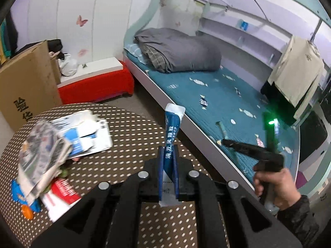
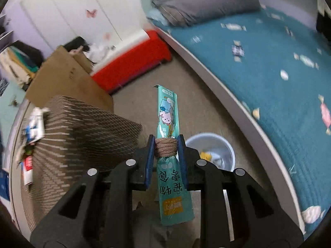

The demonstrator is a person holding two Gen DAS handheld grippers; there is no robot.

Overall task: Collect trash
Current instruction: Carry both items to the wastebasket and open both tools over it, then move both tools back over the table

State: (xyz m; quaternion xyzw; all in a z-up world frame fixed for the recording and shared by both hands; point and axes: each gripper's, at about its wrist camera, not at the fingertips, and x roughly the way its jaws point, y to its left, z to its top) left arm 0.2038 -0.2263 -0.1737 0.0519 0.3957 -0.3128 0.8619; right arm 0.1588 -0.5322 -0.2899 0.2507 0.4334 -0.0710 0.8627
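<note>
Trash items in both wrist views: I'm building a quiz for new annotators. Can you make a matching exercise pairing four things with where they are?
Things:
1. blue sachet
2. teal sachet
3. white bin
4. grey quilt

Places:
A. on the floor by the bed
B. clamped in the right claw
C. folded on the bed
D. clamped in the left claw

Pairs: 1-D, 2-B, 3-A, 4-C

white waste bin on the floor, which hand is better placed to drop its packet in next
Right. The right gripper, shut on a teal cartoon-cat stick packet, has the white waste bin just beyond its fingers. The left gripper, holding a blue sachet, sees no bin.
</note>
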